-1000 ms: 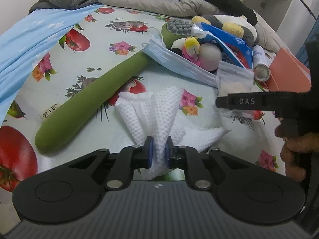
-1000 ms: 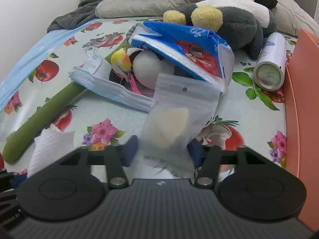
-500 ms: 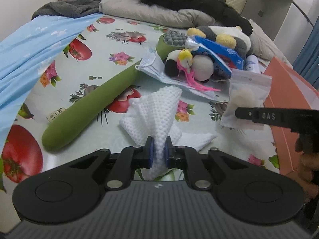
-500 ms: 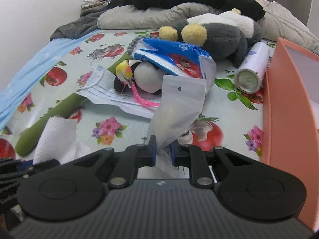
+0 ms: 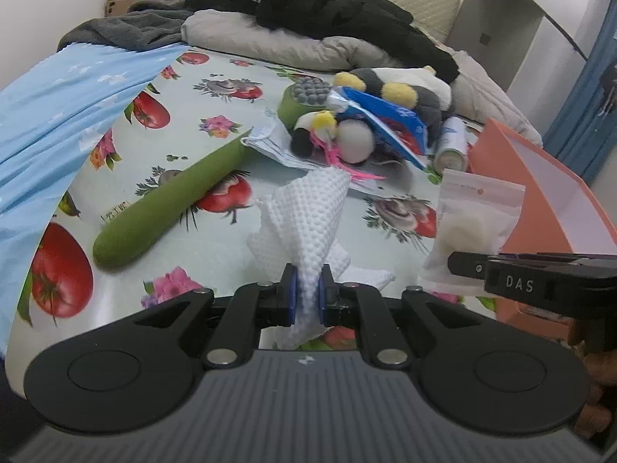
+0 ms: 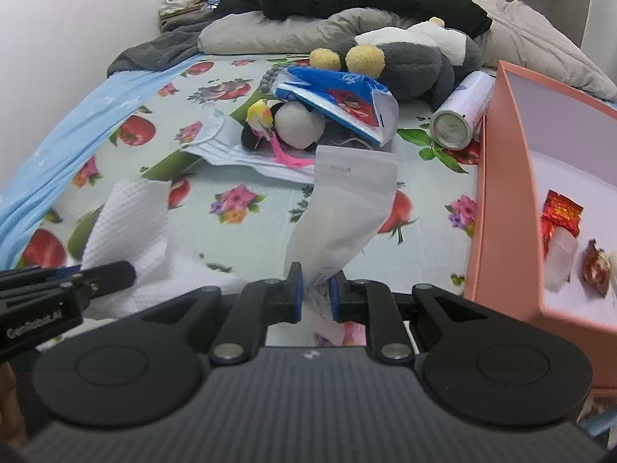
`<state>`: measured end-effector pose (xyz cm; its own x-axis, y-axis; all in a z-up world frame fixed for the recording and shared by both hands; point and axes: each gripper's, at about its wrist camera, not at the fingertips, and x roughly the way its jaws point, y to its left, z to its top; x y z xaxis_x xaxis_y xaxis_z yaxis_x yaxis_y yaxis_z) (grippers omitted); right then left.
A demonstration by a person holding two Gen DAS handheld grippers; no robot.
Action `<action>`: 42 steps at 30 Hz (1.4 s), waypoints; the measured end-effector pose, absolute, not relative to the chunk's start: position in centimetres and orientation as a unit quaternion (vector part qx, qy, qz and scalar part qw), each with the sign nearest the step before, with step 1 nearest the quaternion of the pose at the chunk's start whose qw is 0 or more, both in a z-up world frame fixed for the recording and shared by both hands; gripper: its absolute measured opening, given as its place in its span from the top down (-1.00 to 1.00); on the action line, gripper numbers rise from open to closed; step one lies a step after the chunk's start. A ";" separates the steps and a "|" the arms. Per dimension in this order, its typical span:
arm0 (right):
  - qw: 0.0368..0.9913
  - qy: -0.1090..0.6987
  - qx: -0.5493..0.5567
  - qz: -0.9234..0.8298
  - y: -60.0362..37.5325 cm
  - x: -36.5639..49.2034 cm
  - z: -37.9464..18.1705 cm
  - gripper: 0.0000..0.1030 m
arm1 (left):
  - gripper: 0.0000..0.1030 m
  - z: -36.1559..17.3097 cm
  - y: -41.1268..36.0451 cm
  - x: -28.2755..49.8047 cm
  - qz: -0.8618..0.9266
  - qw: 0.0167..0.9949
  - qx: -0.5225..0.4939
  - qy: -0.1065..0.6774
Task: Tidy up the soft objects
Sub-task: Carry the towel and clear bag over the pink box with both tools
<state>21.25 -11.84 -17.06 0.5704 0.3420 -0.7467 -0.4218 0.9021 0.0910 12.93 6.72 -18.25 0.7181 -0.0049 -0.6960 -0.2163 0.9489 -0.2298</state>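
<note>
My left gripper (image 5: 307,296) is shut on a white waffle-weave cloth (image 5: 308,216), which stands up from the pads above the fruit-print bedsheet (image 5: 216,88). My right gripper (image 6: 315,294) is shut on a frosted zip pouch (image 6: 347,208) with a pale pad inside; the same pouch (image 5: 472,227) hangs at the right of the left wrist view. The cloth (image 6: 127,220) also shows at the left of the right wrist view. An orange box (image 6: 501,193) stands open at the right, with wrapped items inside.
A green foam roller (image 5: 169,196), a face mask (image 6: 231,150), a small black-and-white plush (image 6: 297,123), a blue snack bag (image 6: 339,96), a grey plush (image 6: 405,65) and a spray can (image 6: 459,115) lie on the bed. Pillows and dark clothes fill the far end.
The right gripper closed on the pouch and lifted it off the bed toward the orange box. The left gripper rose with the cloth and drew back from the pile.
</note>
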 end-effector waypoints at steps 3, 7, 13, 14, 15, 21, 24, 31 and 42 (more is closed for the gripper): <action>0.887 0.410 -0.044 0.207 -12.7 20.3 -16.5 0.67 | 0.75 -17.7 6.0 11.8 0.051 0.916 -0.146 0.371; 0.887 0.409 -0.045 0.211 -13.4 18.9 -15.8 0.67 | 0.75 -16.9 5.1 10.7 0.043 0.917 -0.143 0.369; 0.891 0.402 -0.045 0.208 -14.4 17.7 -14.4 0.67 | 0.75 -15.0 4.1 9.8 0.040 0.925 -0.134 0.354; 0.892 0.399 -0.044 0.206 -14.6 17.5 -14.2 0.67 | 0.75 -14.5 4.0 9.7 0.041 0.926 -0.134 0.351; 0.894 0.397 -0.043 0.205 -14.9 17.5 -13.9 0.67 | 0.75 -14.1 3.8 9.7 0.041 0.927 -0.135 0.347; 0.907 0.370 -0.038 0.197 -16.1 17.5 -11.2 0.67 | 0.75 -11.4 2.9 10.1 0.030 0.935 -0.138 0.325; 0.916 0.350 -0.036 0.194 -16.8 17.6 -9.3 0.67 | 0.75 -9.6 2.0 10.6 0.022 0.940 -0.139 0.310; 0.934 0.310 -0.020 0.179 -19.1 17.9 -4.8 0.67 | 0.75 -5.4 -0.4 12.4 -0.014 0.946 -0.152 0.287; 0.952 0.270 -0.007 0.145 -24.2 20.2 -0.7 0.67 | 0.75 0.6 -6.2 16.8 -0.066 0.959 -0.129 0.243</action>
<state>20.17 -24.21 -0.67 0.8121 0.2715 -0.5166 -0.2787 0.9581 0.0655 16.85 -6.22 0.61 0.8728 -0.1903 -0.4494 0.0643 0.9577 -0.2806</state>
